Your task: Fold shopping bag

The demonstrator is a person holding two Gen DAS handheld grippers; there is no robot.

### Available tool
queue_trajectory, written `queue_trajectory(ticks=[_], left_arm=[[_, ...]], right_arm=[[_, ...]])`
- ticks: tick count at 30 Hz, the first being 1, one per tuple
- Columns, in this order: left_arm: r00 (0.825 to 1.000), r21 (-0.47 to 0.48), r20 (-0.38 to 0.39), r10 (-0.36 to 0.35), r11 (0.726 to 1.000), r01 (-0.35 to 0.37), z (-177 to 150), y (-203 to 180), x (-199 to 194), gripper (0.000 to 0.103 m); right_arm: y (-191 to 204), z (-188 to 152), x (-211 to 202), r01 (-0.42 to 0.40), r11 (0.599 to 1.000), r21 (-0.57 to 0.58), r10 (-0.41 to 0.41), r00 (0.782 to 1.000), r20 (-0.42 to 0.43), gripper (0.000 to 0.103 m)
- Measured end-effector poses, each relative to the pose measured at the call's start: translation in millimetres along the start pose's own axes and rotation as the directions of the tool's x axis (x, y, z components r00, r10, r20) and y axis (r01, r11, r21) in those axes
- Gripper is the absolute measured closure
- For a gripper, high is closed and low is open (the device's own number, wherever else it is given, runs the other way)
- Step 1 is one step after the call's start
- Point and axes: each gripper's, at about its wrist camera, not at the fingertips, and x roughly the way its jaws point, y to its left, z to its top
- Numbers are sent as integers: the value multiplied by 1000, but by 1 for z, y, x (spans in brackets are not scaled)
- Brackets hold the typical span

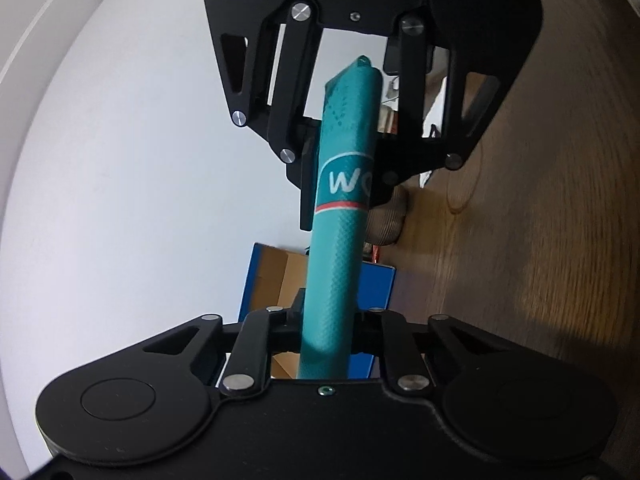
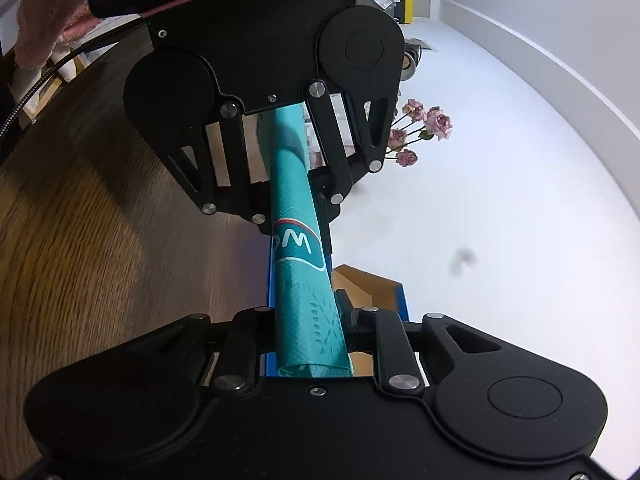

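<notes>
The shopping bag (image 1: 344, 220) is a teal textured fabric strip with a white "WO" logo, folded narrow and stretched taut in the air between the two grippers. My left gripper (image 1: 326, 320) is shut on one end of the strip at the bottom of the left wrist view. Facing it at the top, my right gripper (image 1: 344, 160) is shut on the other end. In the right wrist view the shopping bag (image 2: 296, 248) runs from my right gripper (image 2: 310, 324) up to my left gripper (image 2: 294, 200). The bag's folded edge shows near the right fingers.
A wooden table (image 2: 80, 240) lies below the bag. On it stands an open blue cardboard box (image 2: 380, 284), also in the left view as the blue box (image 1: 276, 280). Pink flowers (image 2: 420, 128) stand against the white wall. A fuzzy pink sleeve (image 2: 48, 12) shows behind the left gripper.
</notes>
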Motion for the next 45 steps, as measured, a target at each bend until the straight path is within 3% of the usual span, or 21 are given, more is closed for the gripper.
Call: queue_trajectory(ticks=[2,4,7,9,11,12,13,14,17,19,20,22,25,28,30,33,34,36,37,41,45], left_arm=[[1000,8,-18,4,1000,-3,3,-2,4,88],[997,2,-58,49,999,-49,2,-1,13,88],[988,-29,-126,90,995,-95,-4,8,25,88],[982,-63,-161,95,992,-106,-8,15,30,88],[979,-64,-168,114,990,-126,-6,16,32,88],[978,-67,-167,126,988,-139,-5,14,32,88],[976,-75,-168,136,986,-151,-4,10,33,88],[975,-81,-169,144,984,-159,-13,12,34,88],[970,-93,-177,168,978,-187,-42,18,31,88],[966,-109,-183,181,973,-203,-46,23,20,87],[965,-114,-184,189,971,-212,-52,29,14,87],[962,-111,-182,202,968,-224,-56,29,15,87],[959,-102,-178,221,965,-241,-57,23,21,87],[955,-93,-174,239,962,-258,-58,17,27,87],[953,-88,-171,252,959,-269,-59,13,31,87],[948,-79,-167,270,955,-286,-61,8,37,87],[944,-53,-152,292,952,-303,-60,4,37,87],[938,15,-104,331,944,-331,-58,-7,38,88],[935,47,-80,346,938,-343,-56,-12,39,88],[919,189,37,392,900,-392,-59,-33,27,88],[935,241,66,348,904,-354,-63,-39,18,88]], right_arm=[[4,-1,3,-21,1000,-23,20,1000,-24,67],[3,-7,0,-48,998,-36,45,996,-83,49],[-16,-20,-1,-64,992,105,79,986,-148,43],[-38,-49,6,-79,951,299,146,968,-206,45],[-62,-86,22,-71,850,522,235,938,-256,49],[-73,-116,42,-67,735,675,320,912,-258,61],[-83,-148,64,-54,579,814,412,880,-235,67],[-85,-165,80,-41,492,869,458,861,-219,67],[-75,-199,122,-5,346,938,536,822,-193,71],[-71,-190,130,6,298,955,557,811,-179,75],[-66,-192,138,8,244,970,580,800,-153,79],[-69,-199,131,24,194,981,584,801,-134,98],[-72,-206,122,83,68,994,560,822,-107,101],[-91,-200,106,94,30,995,476,874,-97,101],[-112,-177,82,21,-3,1000,362,932,-18,101],[-134,-143,50,-110,-40,993,241,963,117,101],[-141,-131,41,-155,-50,987,214,963,163,101],[-159,-109,27,-293,-112,949,186,932,310,101],[-165,-101,24,-328,-111,938,196,918,344,101],[-175,-83,23,-349,-63,935,299,887,351,101],[-176,-57,24,-380,20,925,441,833,333,100]])
